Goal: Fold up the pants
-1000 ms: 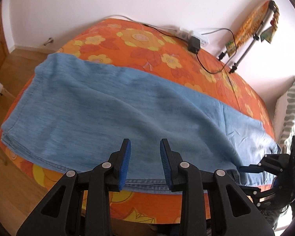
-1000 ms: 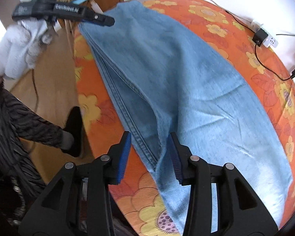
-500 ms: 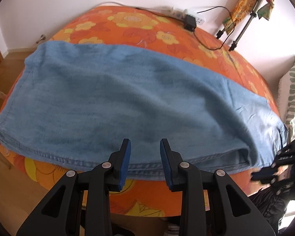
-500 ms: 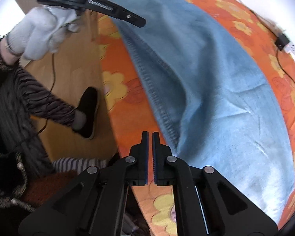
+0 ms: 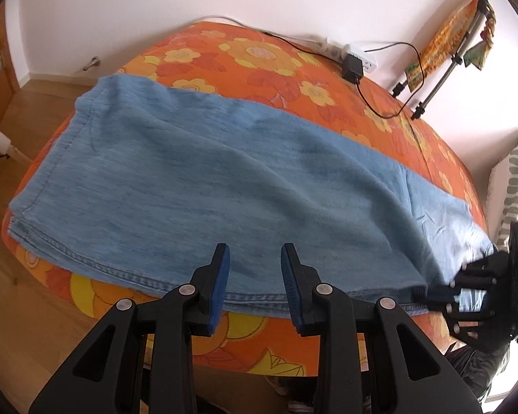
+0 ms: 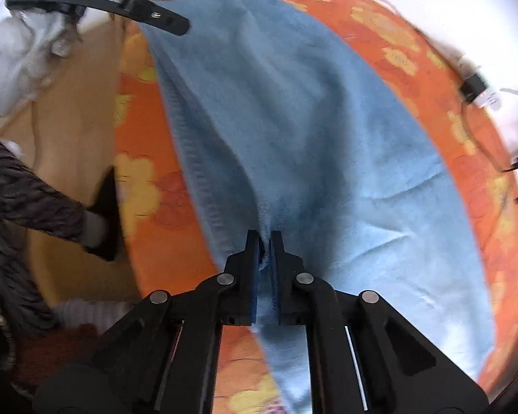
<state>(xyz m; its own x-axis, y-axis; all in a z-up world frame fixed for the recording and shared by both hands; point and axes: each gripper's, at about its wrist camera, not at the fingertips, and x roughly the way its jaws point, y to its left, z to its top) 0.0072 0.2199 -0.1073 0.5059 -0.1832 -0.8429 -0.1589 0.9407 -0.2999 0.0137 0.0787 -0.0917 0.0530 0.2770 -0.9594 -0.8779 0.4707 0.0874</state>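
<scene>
Light blue denim pants point(image 5: 245, 179) lie folded lengthwise across an orange flowered bed point(image 5: 259, 55). My left gripper point(image 5: 255, 258) is open and empty, hovering just above the pants' near seam edge. My right gripper point(image 6: 266, 238) is shut on the pants' near edge, pinching a ridge of denim point(image 6: 293, 131) between its pads; it also shows in the left wrist view point(image 5: 442, 293) at the right end of the pants. The left gripper shows in the right wrist view point(image 6: 100, 0) at the top left, over the far end of the pants.
A black charger and white power strip point(image 5: 354, 63) with a cable lie on the bed's far side. A folded stand point(image 5: 445, 51) leans on the wall. A striped pillow point(image 5: 514, 179) sits at right. Wooden floor point(image 5: 27, 296) lies beside the bed; the person's leg point(image 6: 51, 214) stands there.
My right gripper went from open to shut, then moved forward and now pinches the pants' edge. My left gripper stayed open, shifting slightly over the near seam.
</scene>
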